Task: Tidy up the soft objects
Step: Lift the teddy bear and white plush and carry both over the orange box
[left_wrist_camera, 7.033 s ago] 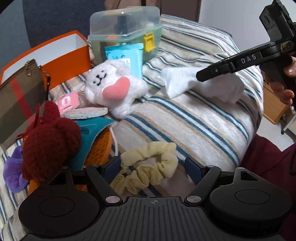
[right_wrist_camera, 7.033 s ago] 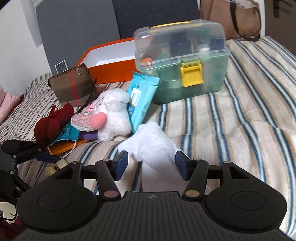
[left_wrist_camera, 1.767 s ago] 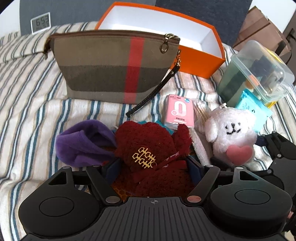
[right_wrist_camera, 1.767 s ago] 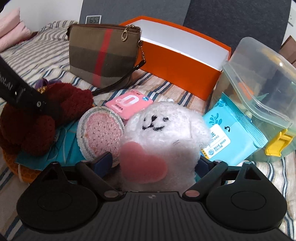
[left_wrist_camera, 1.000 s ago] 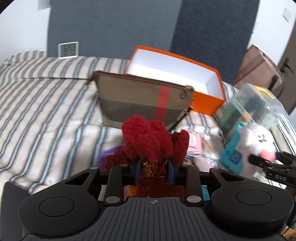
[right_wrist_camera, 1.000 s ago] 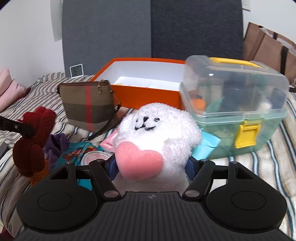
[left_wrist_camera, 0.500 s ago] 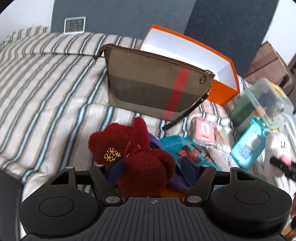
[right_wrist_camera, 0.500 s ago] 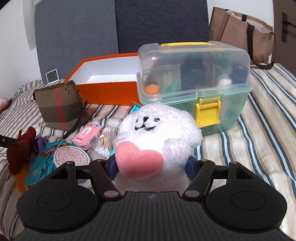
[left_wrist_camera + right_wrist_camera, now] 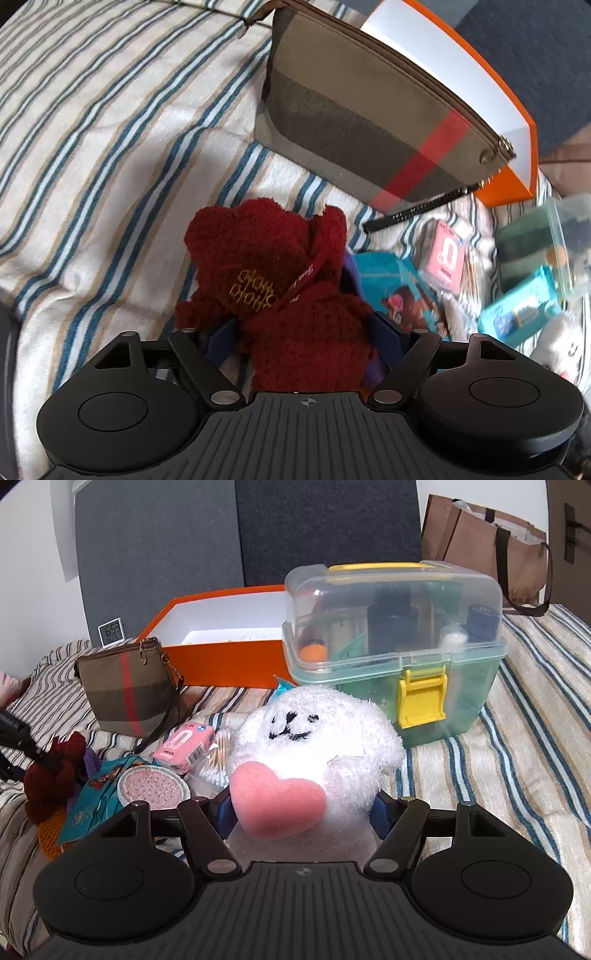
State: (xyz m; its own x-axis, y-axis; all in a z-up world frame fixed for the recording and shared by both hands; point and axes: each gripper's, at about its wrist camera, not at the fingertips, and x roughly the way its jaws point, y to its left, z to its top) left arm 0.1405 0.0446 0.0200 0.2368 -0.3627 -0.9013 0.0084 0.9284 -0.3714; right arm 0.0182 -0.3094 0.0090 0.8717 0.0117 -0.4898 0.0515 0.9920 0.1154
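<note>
left gripper (image 9: 304, 338): we see it at the bottom centre of the left wrist view, jaws spread wide. The dark red knitted toy (image 9: 280, 291) sits between the blue pads, but they don't look pressed into it, so it's loose, lying on the striped bedcover (image 9: 96, 155).

right gripper (image 9: 301, 814): bottom centre of the right wrist view, jaws partly closed and clamped on the white plush (image 9: 321, 746) with the pink heart, pads dug into both sides.

red toy's neighbours: just to its right in the left wrist view we spot a purple cloth (image 9: 351, 273) and a teal packet (image 9: 399, 288).

background: plaid pouch (image 9: 369, 122) at upper centre, orange box (image 9: 517, 122) behind it at upper right.

right wrist view extras: clear storage case (image 9: 399, 642) sits behind the plush, centre right.
</note>
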